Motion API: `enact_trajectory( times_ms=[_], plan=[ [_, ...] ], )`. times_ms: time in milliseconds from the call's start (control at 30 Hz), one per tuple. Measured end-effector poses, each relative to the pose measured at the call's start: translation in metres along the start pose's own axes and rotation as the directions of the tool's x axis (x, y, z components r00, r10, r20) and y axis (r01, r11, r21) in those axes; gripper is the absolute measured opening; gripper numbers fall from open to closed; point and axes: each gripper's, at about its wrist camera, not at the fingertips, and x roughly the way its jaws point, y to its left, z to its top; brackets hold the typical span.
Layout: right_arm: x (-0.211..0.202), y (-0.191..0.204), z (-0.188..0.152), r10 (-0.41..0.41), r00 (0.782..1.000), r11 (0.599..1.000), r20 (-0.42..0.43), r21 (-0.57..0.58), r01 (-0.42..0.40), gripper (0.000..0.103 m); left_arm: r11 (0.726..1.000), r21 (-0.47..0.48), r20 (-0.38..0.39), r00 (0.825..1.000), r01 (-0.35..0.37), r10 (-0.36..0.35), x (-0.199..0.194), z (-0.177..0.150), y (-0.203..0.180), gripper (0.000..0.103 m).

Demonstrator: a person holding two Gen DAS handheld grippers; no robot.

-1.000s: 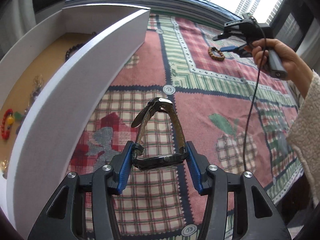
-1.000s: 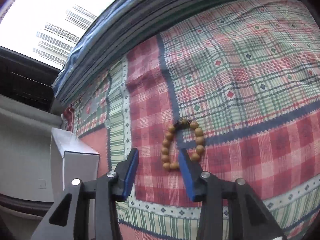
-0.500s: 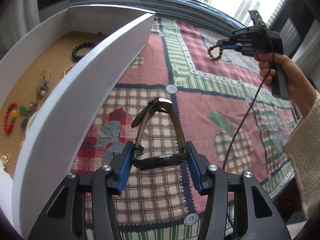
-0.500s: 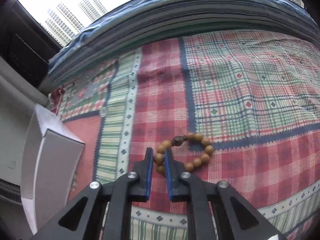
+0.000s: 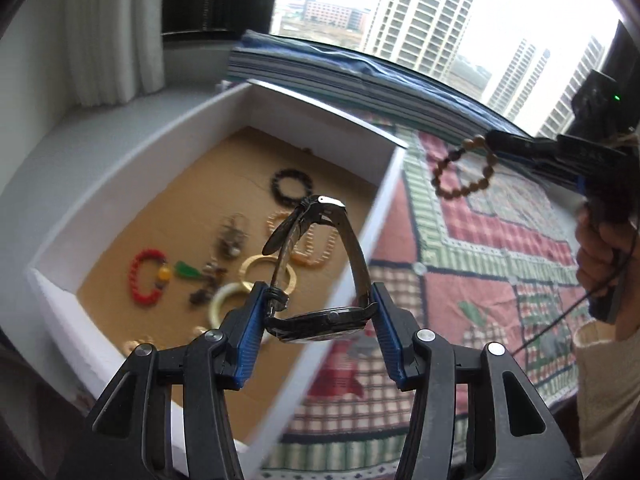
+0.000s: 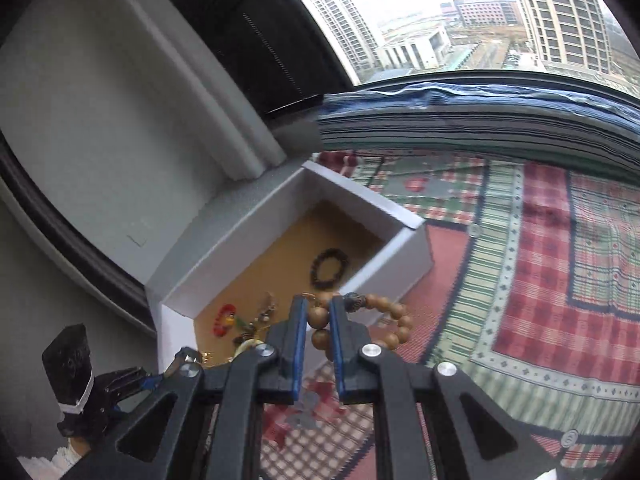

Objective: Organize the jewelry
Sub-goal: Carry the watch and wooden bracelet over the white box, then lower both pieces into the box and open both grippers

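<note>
The left claw [image 5: 318, 316] grips a dark watch [image 5: 320, 320] by its case, both blue pads pressed to its sides, with the strap looped upward above the near wall of a white box [image 5: 120, 184]. Beyond it, on the box's brown floor, lie a red bead bracelet [image 5: 146, 278], pale bangles [image 5: 268, 272], a green pendant [image 5: 186, 269], a small tangle of other pieces too blurred to tell apart and, farther back, a black bead bracelet [image 5: 291, 186]. The right claw [image 6: 319, 334], whose jaws have just been closing, is clamped on a wooden bead bracelet [image 6: 384, 320], which hangs in the air beside the box, above the checked quilt [image 6: 560, 280]. Behind the quilt are a folded striped blanket [image 6: 480, 120] and a window with tower blocks outside.
</note>
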Motion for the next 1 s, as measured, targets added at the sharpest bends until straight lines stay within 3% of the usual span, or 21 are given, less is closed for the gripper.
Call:
enact_trajectory(
  times_ms=[167,400,467,533,600,667,733,833,900,1000],
  plan=[
    [0.067,0.053,0.000,0.058,0.996,0.997,-0.065,-0.055,-0.061,0.012,0.988,-0.096,-0.036,0.992,-0.120,0.117,0.023,0.006,0.069,0.052],
    [0.165,0.097,-0.024,-0.058,0.972,0.984,-0.228,-0.176,0.017,0.013,0.975,-0.159,-0.138,0.981,-0.157,0.136,0.072,-0.008,0.110,0.053],
    [0.186,0.104,-0.034,-0.070,0.958,0.978,-0.278,-0.207,0.012,0.015,0.973,-0.152,-0.127,0.980,-0.174,0.156,0.076,-0.008,0.109,0.058],
    [0.191,0.108,-0.041,-0.054,0.958,0.980,-0.281,-0.197,-0.003,0.015,0.973,-0.135,-0.091,0.981,-0.185,0.174,0.068,-0.012,0.108,0.074],
    [0.181,0.112,-0.043,-0.055,0.968,0.979,-0.245,-0.203,0.004,0.037,0.971,-0.125,-0.043,0.979,-0.202,0.198,0.057,-0.015,0.102,0.085],
    [0.163,0.117,-0.041,-0.090,0.977,0.973,-0.192,-0.225,0.045,0.047,0.968,-0.113,0.006,0.974,-0.222,0.224,0.044,-0.017,0.094,0.092],
    [0.145,0.126,-0.039,-0.112,0.983,0.963,-0.146,-0.258,0.071,0.048,0.962,-0.092,0.056,0.963,-0.258,0.264,0.028,-0.020,0.081,0.100],
    [0.121,0.139,-0.045,-0.192,0.978,0.934,-0.075,-0.320,0.159,0.066,0.931,-0.064,0.115,0.924,-0.359,0.365,0.009,-0.022,0.058,0.102],
    [0.106,0.146,-0.050,-0.206,0.978,0.922,-0.041,-0.342,0.180,0.075,0.908,-0.086,0.132,0.899,-0.410,0.418,-0.002,-0.023,0.048,0.102],
    [0.090,0.148,-0.059,-0.230,0.973,0.914,0.002,-0.343,0.216,0.077,0.872,-0.133,0.125,0.865,-0.470,0.486,-0.013,-0.029,0.040,0.102]
  ],
)
